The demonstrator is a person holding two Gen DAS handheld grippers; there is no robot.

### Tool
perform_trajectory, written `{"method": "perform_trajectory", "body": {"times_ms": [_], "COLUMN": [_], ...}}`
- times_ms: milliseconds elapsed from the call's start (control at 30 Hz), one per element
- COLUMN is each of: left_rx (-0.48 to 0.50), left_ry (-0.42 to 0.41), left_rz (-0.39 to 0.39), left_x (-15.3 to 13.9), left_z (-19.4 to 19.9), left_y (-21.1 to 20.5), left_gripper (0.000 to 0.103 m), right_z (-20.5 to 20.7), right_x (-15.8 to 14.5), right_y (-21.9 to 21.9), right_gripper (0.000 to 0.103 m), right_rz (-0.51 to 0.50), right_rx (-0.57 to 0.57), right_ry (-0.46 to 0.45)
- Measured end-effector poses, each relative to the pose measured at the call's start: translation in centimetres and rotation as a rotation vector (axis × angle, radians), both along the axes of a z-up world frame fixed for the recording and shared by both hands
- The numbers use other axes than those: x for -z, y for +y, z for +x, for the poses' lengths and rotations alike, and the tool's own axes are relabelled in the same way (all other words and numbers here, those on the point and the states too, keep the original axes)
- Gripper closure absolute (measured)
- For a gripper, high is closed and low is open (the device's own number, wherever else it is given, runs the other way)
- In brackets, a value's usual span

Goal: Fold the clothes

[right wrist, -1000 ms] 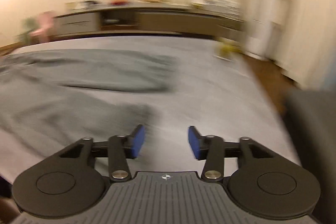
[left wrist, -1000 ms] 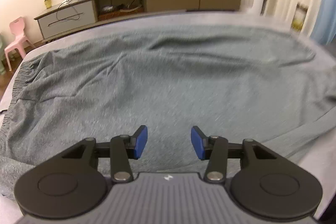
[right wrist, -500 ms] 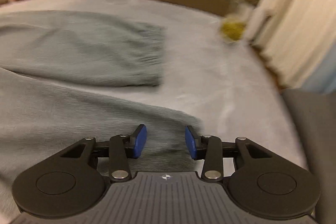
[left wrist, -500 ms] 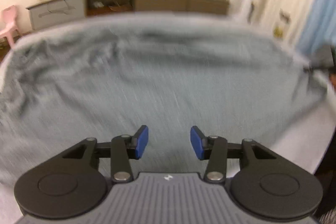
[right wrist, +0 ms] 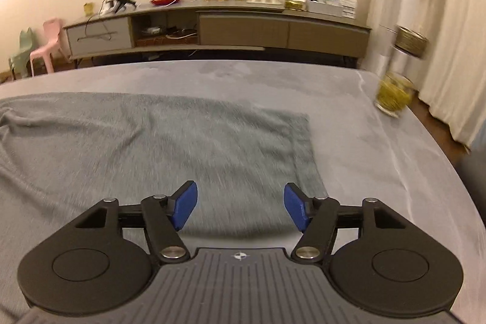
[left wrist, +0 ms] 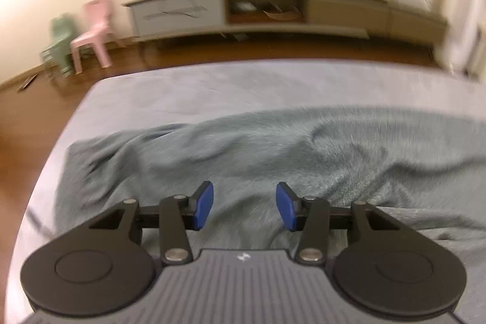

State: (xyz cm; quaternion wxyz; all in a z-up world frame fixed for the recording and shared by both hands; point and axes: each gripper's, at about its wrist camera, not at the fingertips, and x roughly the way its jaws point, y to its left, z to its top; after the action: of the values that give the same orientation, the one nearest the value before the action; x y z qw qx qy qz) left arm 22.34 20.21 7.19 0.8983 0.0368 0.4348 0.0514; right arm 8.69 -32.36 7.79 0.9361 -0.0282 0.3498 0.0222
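We can read no writing anywhere (only a small emblem on each gripper body). Our left gripper (left wrist: 244, 207) hovers part open with nothing gripped above the rumpled grey garment (left wrist: 273, 160), which spreads over the grey bed (left wrist: 212, 90); our right gripper (right wrist: 240, 210) is opening, empty, over the garment's flat end. At twelve o'clock stands a long cabinet (right wrist: 243, 29), a pink chair (left wrist: 94, 29) at ten o'clock of the left view, a jar (right wrist: 391, 96) at two o'clock of the right.
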Motion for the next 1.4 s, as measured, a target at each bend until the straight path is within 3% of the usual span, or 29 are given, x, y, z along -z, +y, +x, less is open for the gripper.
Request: {"method": "perform_trajectory", "body": {"times_ms": [133,200,267,300,433,567,667,767,867,1033,1133,1267,1400], "left_rx": [0.079,0.077,0.032,0.008,-0.052,0.066,0.108,0.047,-0.004,-0.088,-0.154,-0.24,-0.137], "left_ry": [0.08,0.067,0.066,0.06,0.032,-0.042,-0.034,0.022,0.097,0.048,0.007,-0.133,-0.177], "left_rz": [0.108,0.148,0.134,0.143,0.148,0.006,-0.016,-0.022,-0.01,-0.058,-0.083,-0.09,-0.089], "left_x": [3.0,4.1,4.7,4.9,4.5,1.4,1.3,3.0,5.3,4.8,3.9,0.8,-1.6], "left_z": [4.0,5.9,8.4,9.6,11.4,4.7,-2.6,-9.3,-14.4,-20.6,-23.0,-22.5,-17.4], "left_y": [-2.3,-2.9,-2.6,-2.5,-2.4,-2.1,0.0,3.6,6.0,9.3,10.2,10.8,7.6], "left_gripper": [0.055,0.053,0.053,0.053,0.059,0.055,0.055,0.058,0.057,0.06,0.061,0.058,0.055], "right_z": [7.1,8.0,7.9,7.9,8.8,8.7,7.3,6.0,4.7,2.7,2.1,1.3,3.2], "right_x": [3.0,4.2,5.1,5.3,5.3,4.8,3.3,1.6,1.9,4.6,5.1,3.3,1.1], "right_y": [2.9,4.8,5.7,5.5,3.1,2.7,4.8,8.3,12.8,18.1,19.7,21.7,26.4], "right_gripper": [0.037,0.038,0.038,0.032,0.027,0.03,0.03,0.03,0.029,0.029,0.028,0.028,0.025], "right_rz": [0.001,-0.012,-0.047,-0.051,-0.073,-0.106,-0.101,-0.037,0.019,-0.053,-0.118,-0.142,-0.05], "right_rx": [-0.099,-0.168,-0.197,-0.19,-0.091,-0.054,-0.101,-0.209,-0.35,-0.502,-0.523,-0.548,-0.587], "right_ry": [0.027,0.066,0.085,0.095,0.111,0.109,0.056,0.015,0.045,0.155,0.196,0.135,0.076]}}
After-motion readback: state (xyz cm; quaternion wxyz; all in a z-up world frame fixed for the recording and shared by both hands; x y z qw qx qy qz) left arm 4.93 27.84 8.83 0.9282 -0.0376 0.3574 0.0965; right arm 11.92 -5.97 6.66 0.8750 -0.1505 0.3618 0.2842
